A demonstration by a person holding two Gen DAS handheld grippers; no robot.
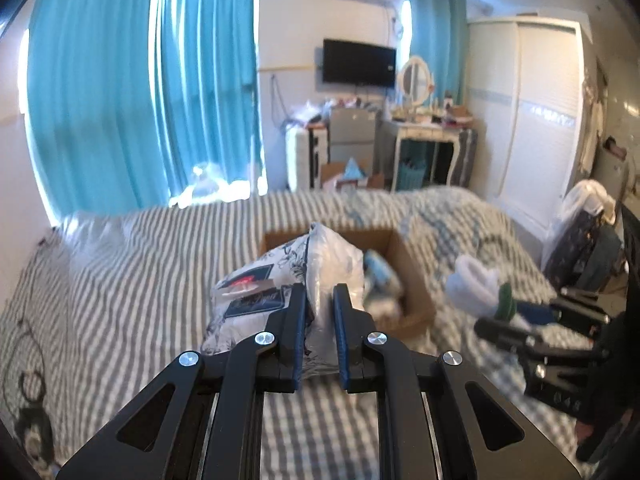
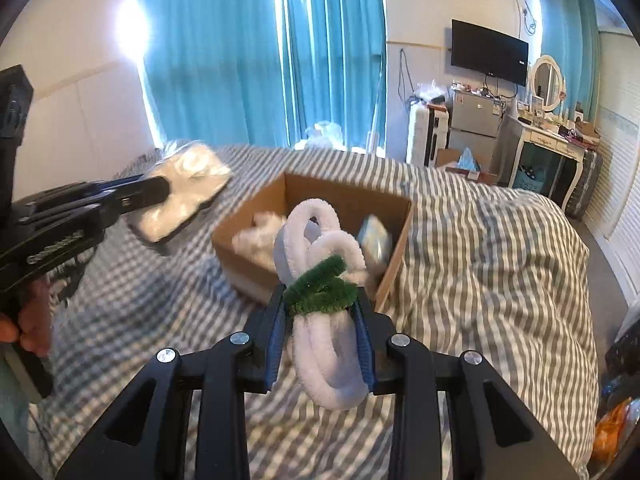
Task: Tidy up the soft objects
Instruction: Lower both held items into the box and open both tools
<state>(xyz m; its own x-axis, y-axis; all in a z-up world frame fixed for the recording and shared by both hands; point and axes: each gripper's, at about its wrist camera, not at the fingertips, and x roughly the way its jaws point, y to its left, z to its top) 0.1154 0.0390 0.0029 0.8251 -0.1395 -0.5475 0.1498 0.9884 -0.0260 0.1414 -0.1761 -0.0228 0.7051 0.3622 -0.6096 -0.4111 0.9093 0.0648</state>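
Observation:
My left gripper (image 1: 319,296) is shut on a plastic-wrapped white and dark-patterned soft package (image 1: 280,284), held above the striped bed just before the open cardboard box (image 1: 416,276). The package also shows in the right wrist view (image 2: 184,196), left of the box (image 2: 256,216). My right gripper (image 2: 320,300) is shut on a white fluffy loop bundle tied with green fuzzy wire (image 2: 320,256), held in front of the box. This bundle shows in the left wrist view (image 1: 476,284) at the right. The box holds white and light blue soft items (image 2: 372,236).
The grey and white striped bed (image 2: 480,248) fills the foreground. Blue curtains (image 1: 132,92), a wall television (image 1: 359,61), a dresser with a mirror (image 1: 424,128) and a white wardrobe (image 1: 528,112) stand behind. A chair with clothes (image 1: 580,240) is at the bed's right.

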